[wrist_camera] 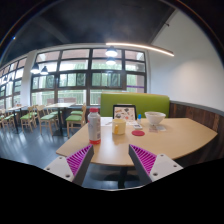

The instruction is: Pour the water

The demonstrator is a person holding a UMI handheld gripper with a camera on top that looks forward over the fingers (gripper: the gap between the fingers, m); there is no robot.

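The gripper (112,160) hung released and empty at the near edge of the worktop (170,138), its pink pads (78,160) spread wide. Beyond them stood a bottle (94,126) on the left, a cup (119,127) beside it, and a bowl (155,119) farther right, before a green bench (135,102).

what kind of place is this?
Probably a canteen or café: a light wood table bearing a bottle, a green booth bench, more tables and chairs by large windows. Claw open, empty.
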